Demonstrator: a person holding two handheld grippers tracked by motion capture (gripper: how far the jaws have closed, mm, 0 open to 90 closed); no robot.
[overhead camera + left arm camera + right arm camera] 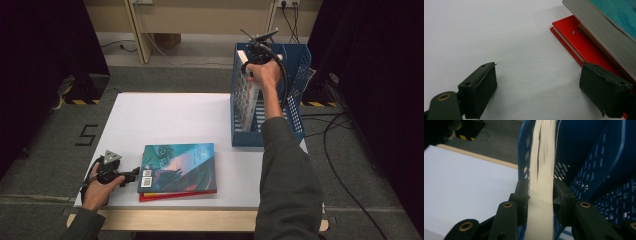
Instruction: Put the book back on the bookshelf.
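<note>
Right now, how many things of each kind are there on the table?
Books: 3, teal book, red book, book held upright in the rack
Blue rack: 1
Total: 4

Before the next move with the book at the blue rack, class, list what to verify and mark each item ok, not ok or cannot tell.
1. Right claw clamped on the upright book, page edges between its jaws: ok.
2. Book inside the blue rack: ok.
3. Book resting on the rack floor: cannot tell.
4. Left claw open, holding nothing: ok.
5. Left claw beside the red book, not yet around it: ok.
6. Teal book lying flat on the red book: ok.
</note>
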